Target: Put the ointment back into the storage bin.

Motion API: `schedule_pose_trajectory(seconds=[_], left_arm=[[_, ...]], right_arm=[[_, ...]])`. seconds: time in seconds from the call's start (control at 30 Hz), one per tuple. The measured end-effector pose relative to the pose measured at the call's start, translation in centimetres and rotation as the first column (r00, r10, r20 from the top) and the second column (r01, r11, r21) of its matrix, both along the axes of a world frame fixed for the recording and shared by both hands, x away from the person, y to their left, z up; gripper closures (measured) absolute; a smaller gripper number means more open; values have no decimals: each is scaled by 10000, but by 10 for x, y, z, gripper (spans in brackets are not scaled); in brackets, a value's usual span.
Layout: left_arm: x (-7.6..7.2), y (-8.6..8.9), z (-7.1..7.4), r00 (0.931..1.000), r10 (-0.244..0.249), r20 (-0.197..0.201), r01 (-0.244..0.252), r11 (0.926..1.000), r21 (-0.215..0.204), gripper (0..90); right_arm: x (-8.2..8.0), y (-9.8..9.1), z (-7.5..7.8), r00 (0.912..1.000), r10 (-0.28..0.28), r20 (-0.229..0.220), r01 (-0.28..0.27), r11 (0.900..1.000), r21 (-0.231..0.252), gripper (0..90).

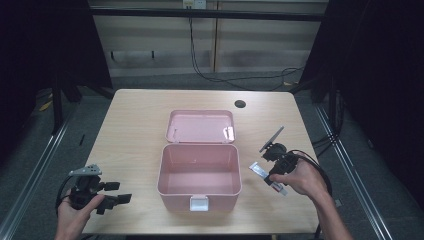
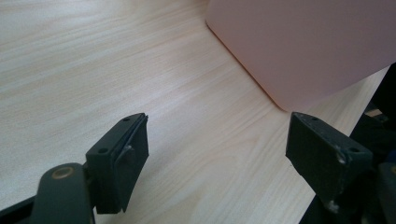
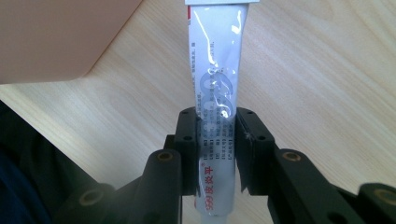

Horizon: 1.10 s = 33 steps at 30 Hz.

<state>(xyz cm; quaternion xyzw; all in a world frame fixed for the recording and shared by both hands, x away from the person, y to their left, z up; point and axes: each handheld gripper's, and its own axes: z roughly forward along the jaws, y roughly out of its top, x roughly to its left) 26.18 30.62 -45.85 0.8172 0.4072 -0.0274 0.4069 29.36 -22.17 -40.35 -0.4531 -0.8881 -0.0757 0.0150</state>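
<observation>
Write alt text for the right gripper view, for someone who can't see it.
The right gripper is shut on a white ointment tube printed in red and grey, held lengthwise above a light wooden table. A corner of a pink box sits at upper left.

Pink box [image 1: 200, 172] — white, perhaps silvery tube [image 3: 215, 88]

Left hand-held gripper [image 1: 116, 192] at table's front-left corner, jaws wide apart, nothing between. Right hand-held gripper [image 1: 271, 176] near table's right edge, jaws clamped on white tube [image 3: 215, 88].
</observation>
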Motion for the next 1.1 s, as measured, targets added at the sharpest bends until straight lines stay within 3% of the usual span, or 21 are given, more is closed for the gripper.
schedule_pose_trajectory(seconds=[0.17,0.43,0.63,1.1], left_arm=[[0,1,1,9999,-57,84,58,9999,-120,160],[0,3,2,9999,22,139,-18,9997,-252,161],[0,2,3,9997,-96,228,104,9994,-331,161],[0,1,2,9996,-70,257,75,9998,-201,161]], right_arm=[[-3,2,8,9989,447,120,-445,9989,-163,726],[-6,1,23,9970,742,206,-737,9969,-260,725],[-13,0,31,9910,1207,581,-1190,9924,-323,725],[-16,-10,51,9859,1661,183,-1658,9860,-191,725]])
